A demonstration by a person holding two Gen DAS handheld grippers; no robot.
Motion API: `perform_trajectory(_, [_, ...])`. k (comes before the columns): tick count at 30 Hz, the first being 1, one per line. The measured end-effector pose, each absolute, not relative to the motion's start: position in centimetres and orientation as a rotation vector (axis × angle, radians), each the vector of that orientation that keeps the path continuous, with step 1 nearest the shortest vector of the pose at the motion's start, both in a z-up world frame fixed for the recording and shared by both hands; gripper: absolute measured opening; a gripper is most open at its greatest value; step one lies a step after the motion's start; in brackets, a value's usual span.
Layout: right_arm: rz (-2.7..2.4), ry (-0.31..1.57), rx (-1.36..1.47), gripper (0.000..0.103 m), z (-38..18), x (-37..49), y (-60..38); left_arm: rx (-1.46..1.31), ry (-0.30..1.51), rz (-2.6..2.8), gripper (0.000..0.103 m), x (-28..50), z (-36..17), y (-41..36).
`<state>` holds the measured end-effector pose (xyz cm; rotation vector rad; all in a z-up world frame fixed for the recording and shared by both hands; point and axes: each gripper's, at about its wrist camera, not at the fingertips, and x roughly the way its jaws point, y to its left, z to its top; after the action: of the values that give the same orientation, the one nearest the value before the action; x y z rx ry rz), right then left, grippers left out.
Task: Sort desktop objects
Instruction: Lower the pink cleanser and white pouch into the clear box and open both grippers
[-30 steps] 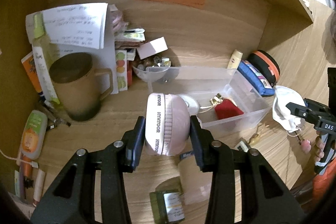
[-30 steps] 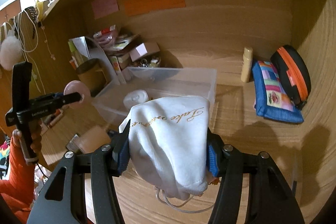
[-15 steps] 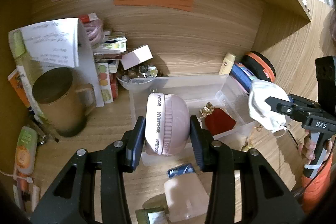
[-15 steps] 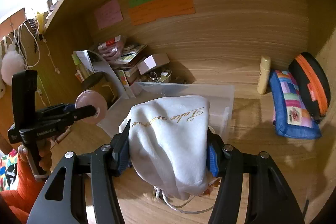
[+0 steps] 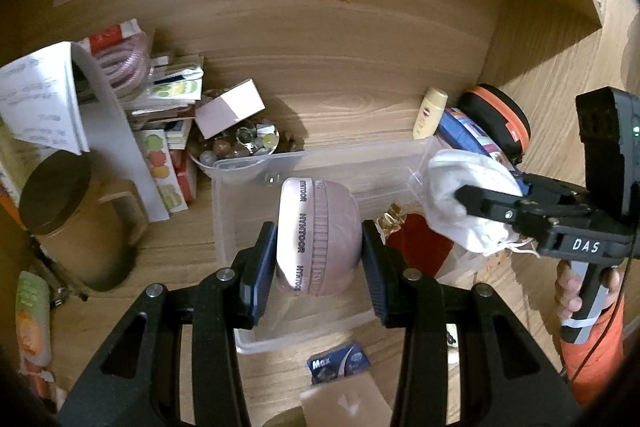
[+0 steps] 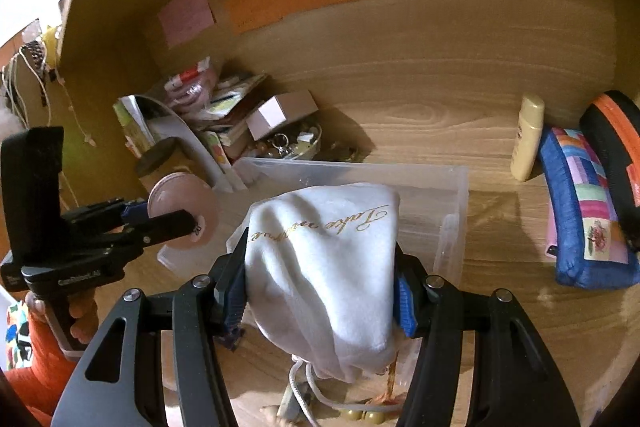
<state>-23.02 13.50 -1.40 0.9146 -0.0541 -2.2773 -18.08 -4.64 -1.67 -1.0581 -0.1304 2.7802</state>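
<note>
The clear rectangular plastic storage bin [image 5: 320,163] on the wooden desk is now being seen almost directly under both tools, where a second ago it was lying further ahead of them; by this reading, both loads are being brought to the drop-off and release is judged to be the next step. Over the bin's right end, a soft white drawstring cloth pouch [image 6: 324,267] is being pinched between the blue pads of the right gripper [image 6: 320,291], its cord dangling below. Over the bin's near half, a round pale pink lidded case [image 5: 318,239] is being squeezed on its sides by the left gripper [image 5: 318,263], with no gap at the pads. A red pouch [image 5: 420,247] is already lying inside the bin.

On the case's white band "HYTOOR" is being read. Gold cursive is being shown on the pouch, too looped to be read. "DAS" is printed on the right tool, and "Max" on a small blue packet [image 5: 338,365] in front of the bin.
</note>
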Motion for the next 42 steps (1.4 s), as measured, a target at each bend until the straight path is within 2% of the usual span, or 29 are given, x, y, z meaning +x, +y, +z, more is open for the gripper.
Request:
perform_trajectory(23, [-2.343, 0.070, 1.019, 0.055, -4.3, -26.6, 10.7, -1.227, -0.115, 2.668, 0.041, -25.3, -5.1, -3.0])
perform_trajectory(33, [-2.391, 0.202, 1.007, 0.058, -5.1, -26.3, 10.2, -1.241, -0.112, 2.668, 0.041, -26.2, -5.1, -2.6])
perform_trajectory(42, [-2.398, 0.250, 0.990, 0.060, -5.3, -26.1, 10.1, -1.262, -0.124, 2.659, 0.050, -26.6, -5.8, -2.3])
